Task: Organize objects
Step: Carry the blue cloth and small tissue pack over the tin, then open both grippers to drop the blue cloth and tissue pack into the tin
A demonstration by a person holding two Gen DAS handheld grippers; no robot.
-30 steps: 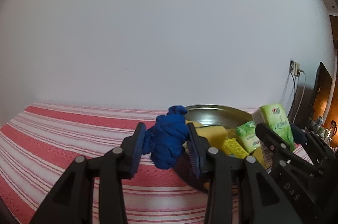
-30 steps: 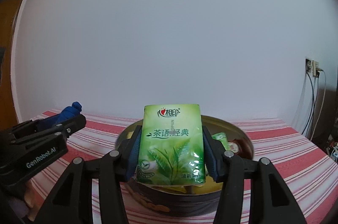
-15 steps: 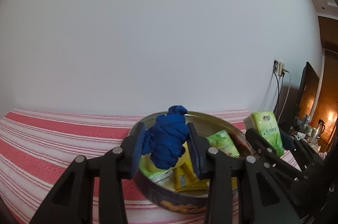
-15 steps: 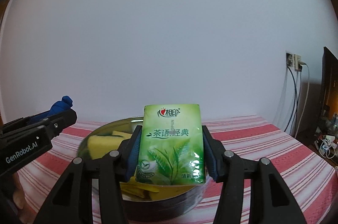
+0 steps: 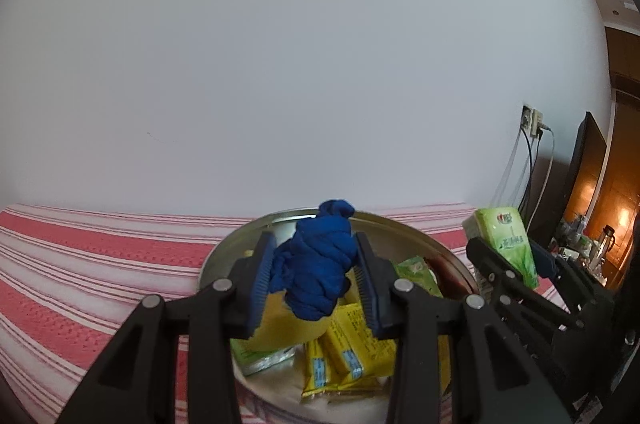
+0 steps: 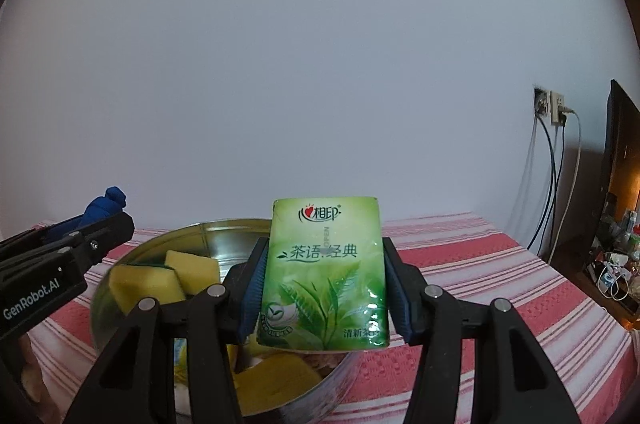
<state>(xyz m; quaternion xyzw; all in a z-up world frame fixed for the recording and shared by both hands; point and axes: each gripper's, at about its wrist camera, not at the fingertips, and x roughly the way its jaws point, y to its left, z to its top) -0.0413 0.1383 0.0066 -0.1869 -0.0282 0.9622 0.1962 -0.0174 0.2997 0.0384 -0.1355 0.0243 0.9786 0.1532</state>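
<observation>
A round metal tin (image 5: 420,238) (image 6: 152,244) stands on the red-and-white striped cloth. My left gripper (image 5: 316,278) is shut on a bundled blue cloth (image 5: 320,264) and hangs over the tin's left half. My right gripper (image 6: 324,288) is shut on a green tissue pack (image 6: 326,272), held upright above the tin's right rim; the same pack (image 5: 506,244) shows at the right of the left wrist view. Inside the tin lie yellow sponges (image 6: 160,278), yellow packets (image 5: 352,344) and green packets (image 5: 418,272).
The striped table (image 5: 80,264) (image 6: 500,272) spreads to both sides of the tin, with a white wall behind. At the far right are a wall socket with cables (image 6: 554,112), a dark screen (image 6: 620,160) and small clutter on a shelf.
Both grippers have carried their loads sideways: the blue cloth came from beside the tin to above its contents, and the tissue pack shifted from the tin's middle to its right rim.
</observation>
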